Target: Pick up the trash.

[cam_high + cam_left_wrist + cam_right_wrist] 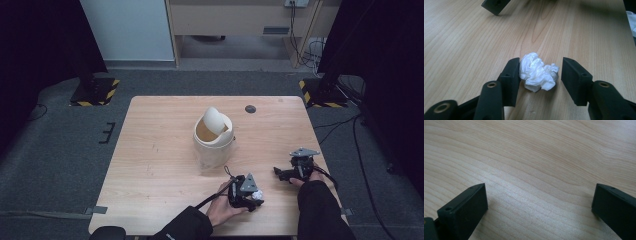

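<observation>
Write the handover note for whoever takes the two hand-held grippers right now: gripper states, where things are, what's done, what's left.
Left hand-held gripper: open, jaws down at the table either side of the crumpled white paper ball; one jaw looks to be touching it, the other stands clear. Not gripped yet.
Right hand-held gripper: open, holding nothing, low over bare wood near the table's right edge.
Cream plastic swing-lid bin: mid-table, upright, flap tilted open.
Light wooden table: paper ball lies near its front edge.
Done: left gripper lined up on the ball.
Left, probably: close on the ball, lift it, drop it in the bin.
</observation>
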Tool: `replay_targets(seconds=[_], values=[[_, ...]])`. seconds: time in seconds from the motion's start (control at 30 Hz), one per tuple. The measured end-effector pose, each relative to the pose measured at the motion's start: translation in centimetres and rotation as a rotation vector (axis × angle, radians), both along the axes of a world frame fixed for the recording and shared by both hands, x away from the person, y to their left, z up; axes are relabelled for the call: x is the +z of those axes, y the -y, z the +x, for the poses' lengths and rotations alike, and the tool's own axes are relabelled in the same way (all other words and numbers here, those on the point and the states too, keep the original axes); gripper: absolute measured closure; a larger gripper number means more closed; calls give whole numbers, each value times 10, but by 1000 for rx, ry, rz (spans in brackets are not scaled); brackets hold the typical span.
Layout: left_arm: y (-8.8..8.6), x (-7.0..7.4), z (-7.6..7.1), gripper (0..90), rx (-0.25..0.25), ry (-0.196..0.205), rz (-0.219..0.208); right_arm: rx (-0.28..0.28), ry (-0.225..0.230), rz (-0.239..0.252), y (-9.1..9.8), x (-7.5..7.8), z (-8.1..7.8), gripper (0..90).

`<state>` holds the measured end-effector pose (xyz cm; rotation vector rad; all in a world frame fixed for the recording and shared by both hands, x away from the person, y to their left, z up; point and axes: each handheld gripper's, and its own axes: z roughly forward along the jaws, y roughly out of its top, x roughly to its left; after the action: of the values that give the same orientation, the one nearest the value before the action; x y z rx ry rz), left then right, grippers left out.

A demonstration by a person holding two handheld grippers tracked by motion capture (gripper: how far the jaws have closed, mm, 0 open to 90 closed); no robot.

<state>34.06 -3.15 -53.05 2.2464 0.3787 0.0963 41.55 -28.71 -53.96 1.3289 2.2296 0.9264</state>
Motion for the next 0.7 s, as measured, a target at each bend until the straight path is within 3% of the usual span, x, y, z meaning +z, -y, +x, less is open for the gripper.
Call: replay_targets(seconds=[0.33,0.7], values=[[-6,4,3,617,15,-27,-6,0,0,0,0,0,0,5],[-34,24,5,625,54,-22,-50,-2,0,2,0,0,0,5]])
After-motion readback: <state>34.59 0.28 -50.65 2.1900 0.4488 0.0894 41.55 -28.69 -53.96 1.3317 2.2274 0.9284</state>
